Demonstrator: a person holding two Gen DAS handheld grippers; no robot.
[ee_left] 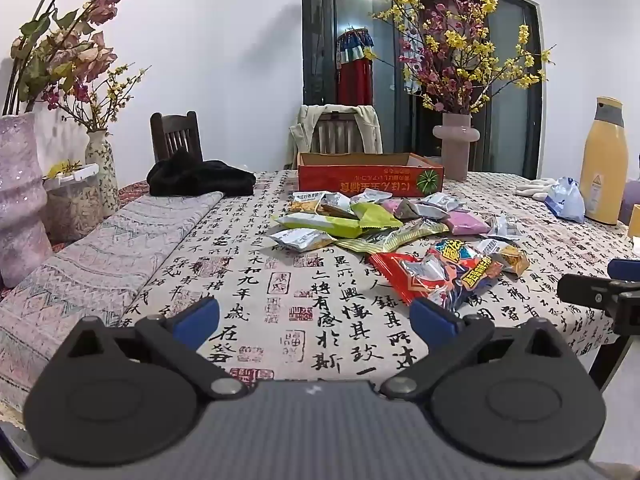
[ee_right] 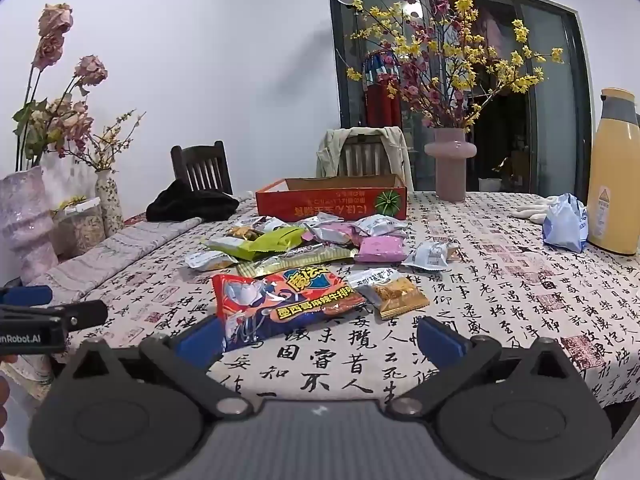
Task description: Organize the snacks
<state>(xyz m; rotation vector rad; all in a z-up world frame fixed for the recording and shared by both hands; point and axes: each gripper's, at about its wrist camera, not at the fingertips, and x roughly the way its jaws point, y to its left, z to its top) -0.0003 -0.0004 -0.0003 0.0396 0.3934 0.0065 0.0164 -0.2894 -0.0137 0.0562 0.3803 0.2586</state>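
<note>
Both the left claw [ee_left: 314, 316] and right claw [ee_right: 320, 338] hang spread and empty short of the snack packets [ee_left: 384, 224], which lie loosely heaped on the worktop [ee_left: 280, 280] just before the red cardboard tray [ee_left: 370, 174], probably their destination

"nRobot.AI" is printed on the left claw [ee_right: 56, 312].

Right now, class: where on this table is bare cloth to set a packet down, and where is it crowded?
Bare cloth lies between the left gripper and the snack pile, and right of the pile toward the yellow flask. Crowded: the pile before the red box. Both grippers, including the right gripper, are open and empty.
</note>
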